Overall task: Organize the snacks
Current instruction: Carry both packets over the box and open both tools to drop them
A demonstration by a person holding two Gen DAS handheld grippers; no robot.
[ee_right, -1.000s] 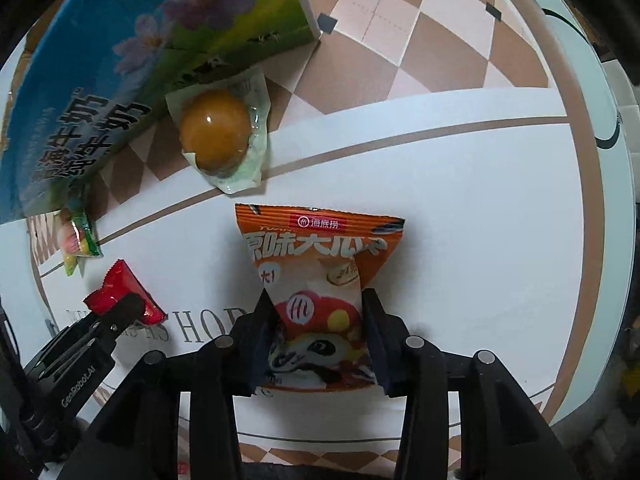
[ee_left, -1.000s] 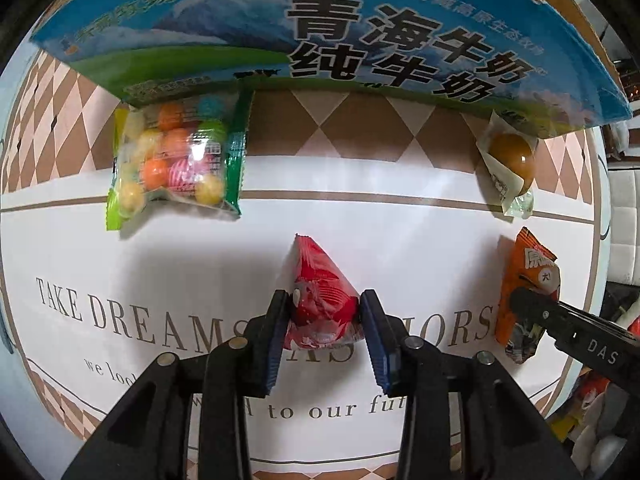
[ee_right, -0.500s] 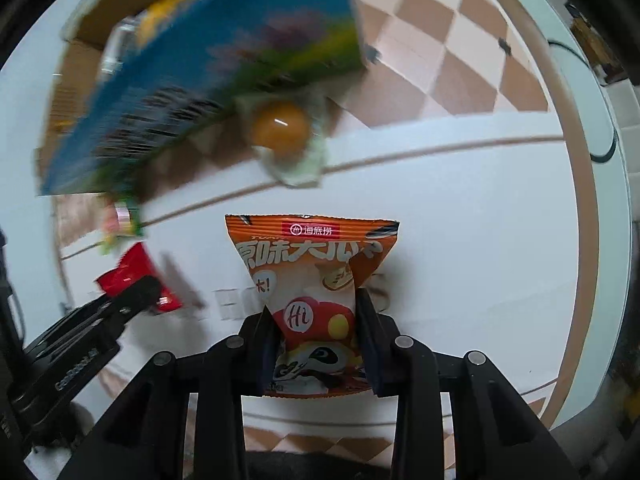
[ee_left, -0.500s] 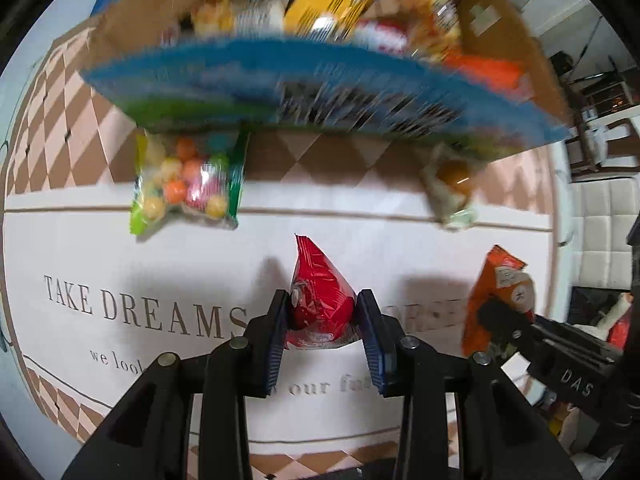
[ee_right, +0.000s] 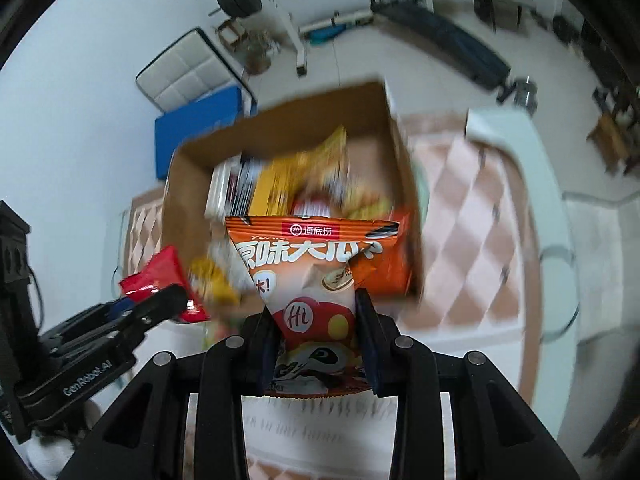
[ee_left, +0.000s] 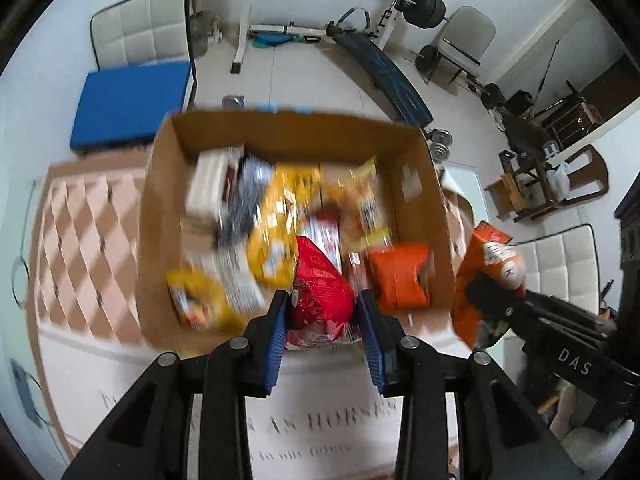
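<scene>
**Both claws loaded, hanging over the snack box**

Surface & room: desk w/ white cloth, tan-and-white diamond border, grey lettering at frame bottom in left wrist view – only "AS HORSE" legible, rest blurred. Behind it: white tiled floor, barbell rack top centre, incline bench, padded white chairs, blue mat upper left.

Cardboard box mid-frame, open top, full of blurred yellow, orange & white packs.

Writing: orange packet reads "海底捞" on a red tag, big white "原味大…" below, "大!" at left. Right claw body shows "DAS" in the left wrist view; left claw body shows "GenRobot.AI" in the right wrist view.

Left claw: clamped on red packet, blue pads pressing both sides. Packet's long axis runs up-frame, narrow end pointing up toward the box, over its near wall.

Right claw: jaws have just been closing, gripping the orange packet at its lower half. Long axis up-frame, wide top edge fanned out over the box's near edge, print upright.
</scene>
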